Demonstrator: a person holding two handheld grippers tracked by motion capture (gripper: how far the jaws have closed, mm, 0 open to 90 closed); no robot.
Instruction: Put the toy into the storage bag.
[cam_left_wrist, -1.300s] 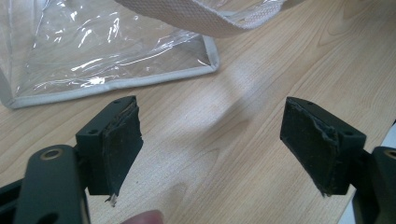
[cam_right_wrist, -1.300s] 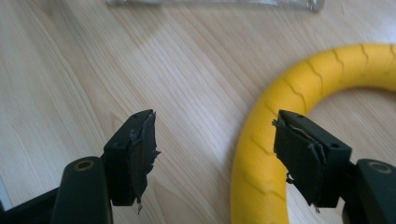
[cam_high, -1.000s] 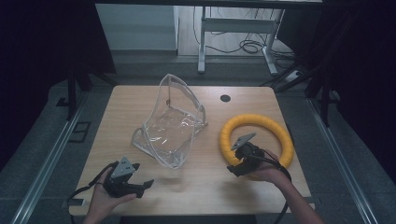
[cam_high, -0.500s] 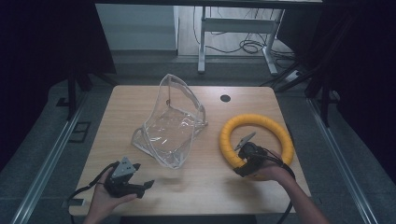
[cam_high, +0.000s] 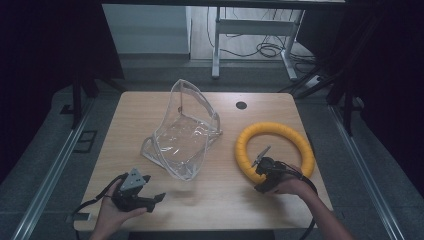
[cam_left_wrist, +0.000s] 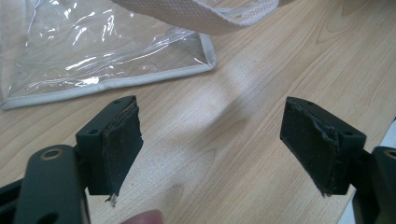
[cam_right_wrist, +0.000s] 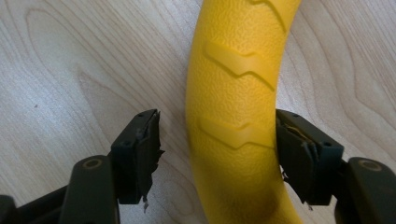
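The right hand-held gripper (cam_right_wrist: 217, 154) straddles the near arc of the yellow ring (cam_right_wrist: 238, 93) lying flat on the table (cam_high: 210, 200), its jaws just closing without yet clamping, while the left hand-held gripper (cam_left_wrist: 212, 140) waits wide open and empty near the clear bag (cam_high: 182, 132).

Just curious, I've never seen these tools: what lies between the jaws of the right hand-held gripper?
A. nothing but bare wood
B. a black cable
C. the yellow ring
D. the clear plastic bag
C: in the right gripper view, the yellow ring runs between the right hand-held gripper jaws.
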